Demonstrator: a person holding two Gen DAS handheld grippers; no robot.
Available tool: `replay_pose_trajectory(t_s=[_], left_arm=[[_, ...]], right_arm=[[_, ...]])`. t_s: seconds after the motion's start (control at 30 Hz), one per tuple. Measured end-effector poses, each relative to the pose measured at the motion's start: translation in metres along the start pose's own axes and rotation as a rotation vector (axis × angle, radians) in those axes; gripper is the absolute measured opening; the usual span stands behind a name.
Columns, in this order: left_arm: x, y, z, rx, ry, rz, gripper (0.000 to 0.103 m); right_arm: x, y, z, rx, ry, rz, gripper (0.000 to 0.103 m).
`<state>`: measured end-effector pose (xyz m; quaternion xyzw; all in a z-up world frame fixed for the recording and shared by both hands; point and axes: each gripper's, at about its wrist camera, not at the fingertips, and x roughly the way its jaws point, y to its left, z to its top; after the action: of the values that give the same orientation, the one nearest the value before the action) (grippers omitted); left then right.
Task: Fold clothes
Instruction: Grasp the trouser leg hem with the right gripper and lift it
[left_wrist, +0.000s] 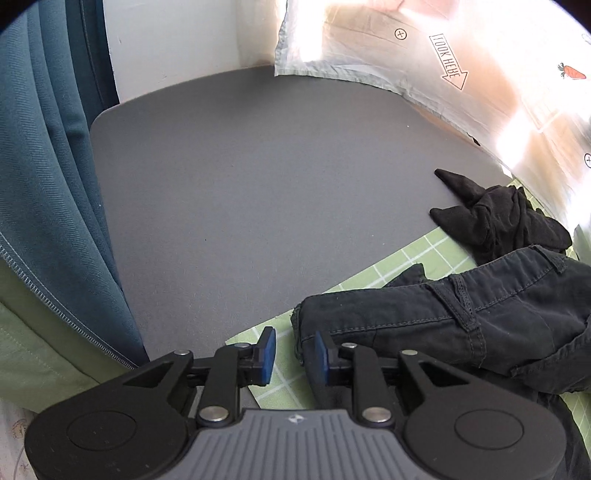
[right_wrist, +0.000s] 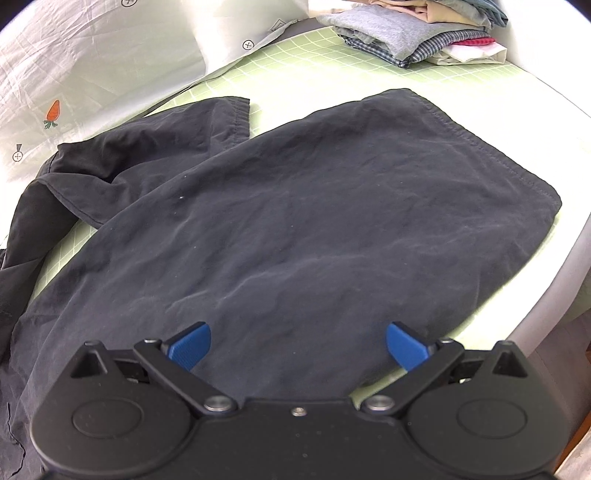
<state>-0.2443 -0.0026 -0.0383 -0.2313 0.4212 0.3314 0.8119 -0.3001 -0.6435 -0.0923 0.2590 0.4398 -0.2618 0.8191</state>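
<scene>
Dark navy shorts (right_wrist: 295, 229) lie spread on the green grid mat (right_wrist: 424, 79); one leg lies flat, the other leg (right_wrist: 147, 136) is bunched to the left. My right gripper (right_wrist: 297, 345) is wide open, low over the near leg, holding nothing. In the left wrist view the shorts' waistband end (left_wrist: 443, 314) lies on the mat (left_wrist: 432, 254). My left gripper (left_wrist: 293, 356) is partly open at the waistband corner; the right pad (left_wrist: 320, 358) touches the fabric edge and the left pad (left_wrist: 267, 354) stands apart over the mat.
A small black garment (left_wrist: 498, 218) lies crumpled beyond the waistband. A grey pad (left_wrist: 240, 184) covers the table's left. Teal curtain (left_wrist: 44, 166) hangs at left. A stack of folded clothes (right_wrist: 417, 33) sits at the mat's far right. White printed fabric (right_wrist: 92, 66) lies behind.
</scene>
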Motion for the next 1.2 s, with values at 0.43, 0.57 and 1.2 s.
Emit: replay_pose_trajectory(t_s=[0.43,0.57,1.2], left_arm=[[-0.048,-0.094,-0.050,0.263,0.048,-0.230,0.041],[-0.033,-0.139,-0.077,0.418,0.181,-0.281,0.050],[0.047,-0.316,-0.125,0.835,0.332,-0.300,0.051]], right_arm=[[0.029,0.042,0.054,-0.149,-0.024,0.084,0.101],[0.041,0.055,0.075,-0.180,-0.016,0.113,0.097],[0.133,0.089,0.170,-0.187,0.044,0.147,0.072]])
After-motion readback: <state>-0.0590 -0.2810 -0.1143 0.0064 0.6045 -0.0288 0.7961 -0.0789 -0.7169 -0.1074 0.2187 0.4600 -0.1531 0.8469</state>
